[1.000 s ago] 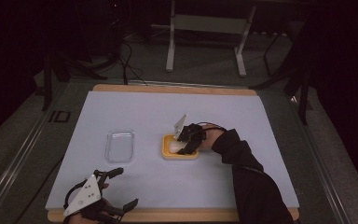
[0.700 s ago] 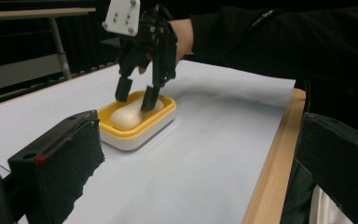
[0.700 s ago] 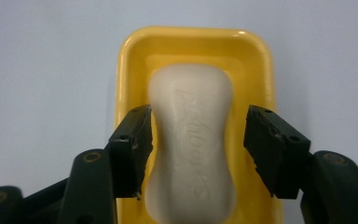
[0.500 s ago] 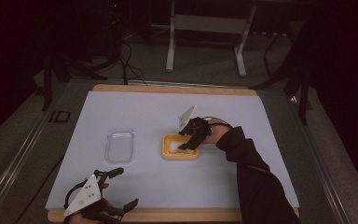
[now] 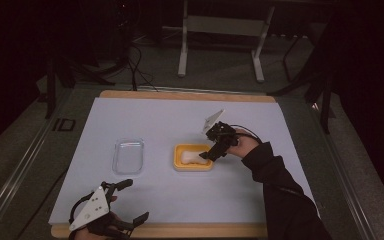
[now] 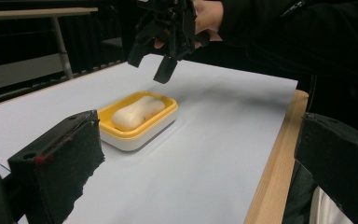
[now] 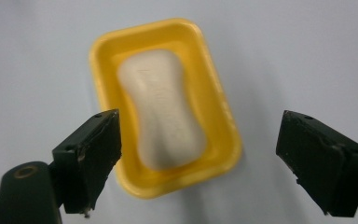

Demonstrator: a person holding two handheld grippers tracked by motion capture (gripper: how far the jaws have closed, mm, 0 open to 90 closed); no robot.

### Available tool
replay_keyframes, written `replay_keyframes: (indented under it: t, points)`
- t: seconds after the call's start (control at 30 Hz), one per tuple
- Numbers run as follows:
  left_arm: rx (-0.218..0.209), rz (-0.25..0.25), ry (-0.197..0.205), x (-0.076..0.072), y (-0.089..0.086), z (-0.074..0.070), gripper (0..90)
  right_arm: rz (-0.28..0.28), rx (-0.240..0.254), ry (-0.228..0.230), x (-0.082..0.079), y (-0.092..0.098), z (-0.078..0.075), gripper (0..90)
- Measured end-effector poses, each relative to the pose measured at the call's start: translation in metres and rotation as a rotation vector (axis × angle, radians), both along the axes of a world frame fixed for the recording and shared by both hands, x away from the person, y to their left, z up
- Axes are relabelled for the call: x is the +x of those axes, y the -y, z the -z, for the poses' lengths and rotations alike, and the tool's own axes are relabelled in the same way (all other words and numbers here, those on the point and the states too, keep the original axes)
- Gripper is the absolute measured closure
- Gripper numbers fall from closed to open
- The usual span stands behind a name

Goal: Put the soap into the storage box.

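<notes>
A pale soap bar (image 5: pixel 192 157) (image 6: pixel 137 112) (image 7: pixel 165 109) lies in a yellow soap dish (image 5: pixel 194 168) (image 6: pixel 135 135) (image 7: pixel 214 93) at mid-table. My right gripper (image 5: pixel 212 152) (image 6: pixel 150 65) (image 7: pixel 205 158) hovers just above the dish's right end. Its jaws have just been opening and now stand wide, with nothing between them and no contact with the soap. My left gripper (image 5: pixel 135 201) (image 6: pixel 198 163) rests near the front left edge of the table, open and holding nothing, its jaws pointing toward the dish.
A clear plastic tray (image 5: pixel 128 156) sits left of the dish. The white table cover (image 5: pixel 155 120) ends at a wooden edge (image 5: pixel 180 231) in front. A metal stand (image 5: pixel 220 30) and cables are on the floor beyond the table.
The right gripper has lifted up and to the right off the dish, and its jaws have opened. The soap stays in the dish. The left gripper has not moved.
</notes>
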State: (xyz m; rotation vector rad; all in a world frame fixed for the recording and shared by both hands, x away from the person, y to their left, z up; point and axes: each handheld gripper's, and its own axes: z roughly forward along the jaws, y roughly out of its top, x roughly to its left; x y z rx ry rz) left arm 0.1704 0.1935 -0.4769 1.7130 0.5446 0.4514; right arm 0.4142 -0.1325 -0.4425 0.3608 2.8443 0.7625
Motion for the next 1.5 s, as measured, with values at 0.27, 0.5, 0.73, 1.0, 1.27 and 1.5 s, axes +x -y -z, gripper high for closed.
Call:
replay_keyframes:
  t: [0.27, 0.5, 0.73, 1.0, 1.27, 1.5]
  points:
    - [0.002, -0.001, -0.002, 0.000, 0.000, 0.000, 1.1, 0.071, 0.100, 0.026, -0.017, 0.010, -0.008, 13.8]
    - [0.003, 0.000, -0.002, 0.000, 0.001, 0.000, 1.1, 0.169, 0.184, 0.064, -0.033, 0.024, -0.015, 13.8]
    - [0.004, -0.002, -0.002, 0.000, 0.001, 0.000, 1.1, 0.229, 0.222, 0.060, -0.047, 0.039, -0.012, 13.8]
    - [0.001, -0.003, -0.002, 0.000, 0.000, 0.000, 1.1, 0.266, 0.230, 0.068, -0.066, 0.051, -0.008, 13.5]
    - [0.003, -0.001, -0.004, 0.000, 0.001, 0.000, 1.1, 0.303, 0.286, 0.084, -0.087, 0.064, -0.003, 13.4]
    - [0.004, 0.003, -0.006, 0.001, 0.001, 0.001, 1.1, 0.343, 0.311, 0.104, -0.101, 0.077, 0.005, 13.5]
